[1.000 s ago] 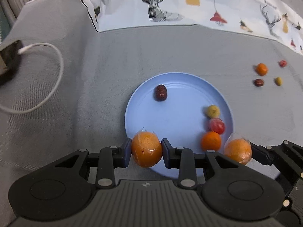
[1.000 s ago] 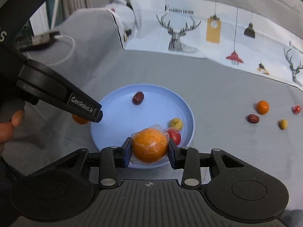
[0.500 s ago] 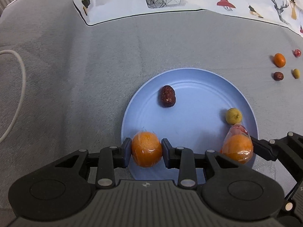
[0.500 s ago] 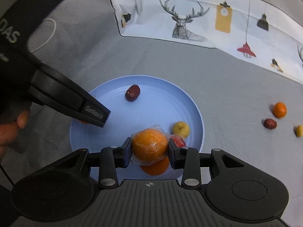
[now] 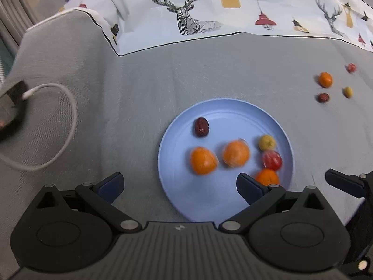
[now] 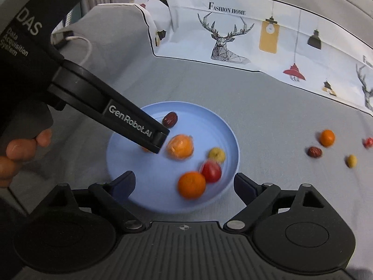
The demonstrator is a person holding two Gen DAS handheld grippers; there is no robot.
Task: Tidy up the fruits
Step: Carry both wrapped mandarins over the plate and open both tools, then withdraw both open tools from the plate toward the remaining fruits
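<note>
A light blue plate (image 5: 230, 200) (image 6: 130, 158) lies on the grey cloth. On it lie two plastic-wrapped oranges (image 5: 202, 160) (image 5: 236, 154), a bare small orange (image 5: 267, 176) (image 6: 191, 185), a red fruit (image 5: 271, 160) (image 6: 211, 171), a yellow fruit (image 5: 266, 142) (image 6: 216, 154) and a dark red date (image 5: 201, 127) (image 6: 170, 119). My left gripper (image 5: 179, 186) is open and empty above the plate's near edge. My right gripper (image 6: 184, 183) is open and empty over the plate. One wrapped orange (image 6: 180, 146) shows beside the left gripper's finger (image 6: 139, 128).
Several small fruits lie on the cloth to the right: an orange (image 5: 325, 79) (image 6: 326, 137), a date (image 5: 323, 97) (image 6: 314, 152), a yellow one (image 5: 348, 92) (image 6: 351, 160) and a red one (image 5: 351, 67) (image 6: 368, 142). A white cable (image 5: 58, 126) loops at the left. A printed cloth (image 5: 233, 7) covers the back.
Both grippers have opened and let go of their wrapped oranges, which now lie on the plate. Both grippers have drawn back and up from the plate.
</note>
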